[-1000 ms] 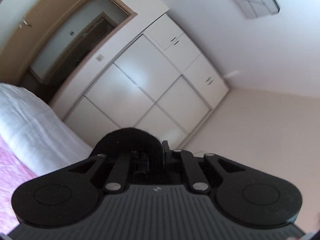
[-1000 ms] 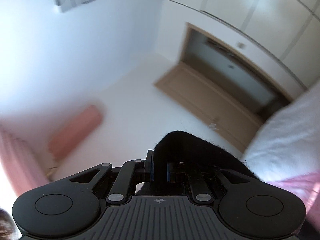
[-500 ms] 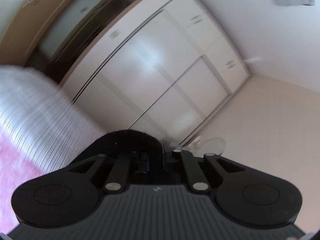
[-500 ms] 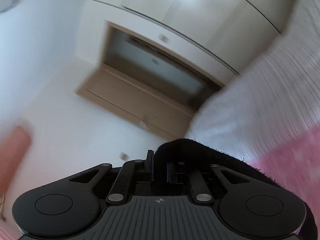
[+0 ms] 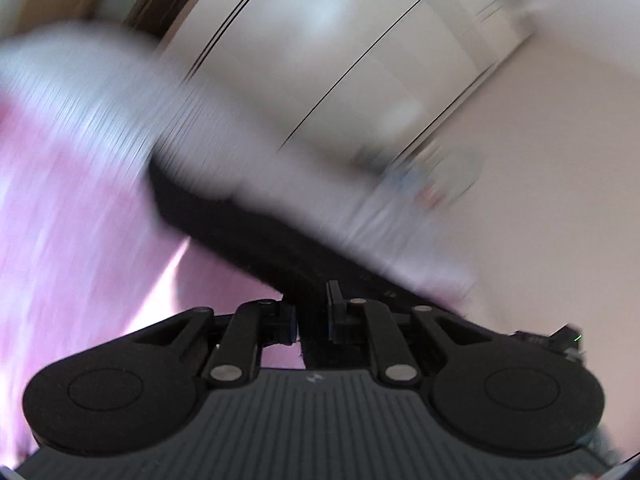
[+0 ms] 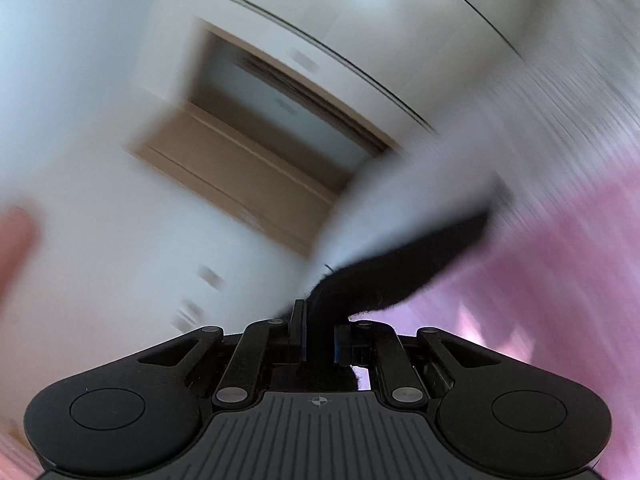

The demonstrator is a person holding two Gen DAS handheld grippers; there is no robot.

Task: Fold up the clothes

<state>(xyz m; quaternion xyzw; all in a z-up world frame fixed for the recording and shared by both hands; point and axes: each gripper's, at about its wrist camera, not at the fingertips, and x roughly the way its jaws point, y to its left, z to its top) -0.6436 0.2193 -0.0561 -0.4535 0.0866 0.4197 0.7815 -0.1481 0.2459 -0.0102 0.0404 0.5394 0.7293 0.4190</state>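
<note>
Black garment [image 5: 256, 236] pinched in left claw [image 5: 313, 320] and right claw [image 6: 319, 340]; pink bedcover [image 6: 560, 264], probably; white wardrobe [image 5: 340, 60] behind.

Home bedroom, pink-and-white bedding [image 5: 68, 208], white fitted wardrobes [image 5: 320, 60], wooden door [image 6: 240, 168]

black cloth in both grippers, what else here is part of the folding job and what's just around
Part of the job:
- black cloth
- left gripper, shut on it
- right gripper, shut on it
- pink bedcover, likely the surface to fold on

Just around:
- white pillow
- wardrobe
- door
</note>
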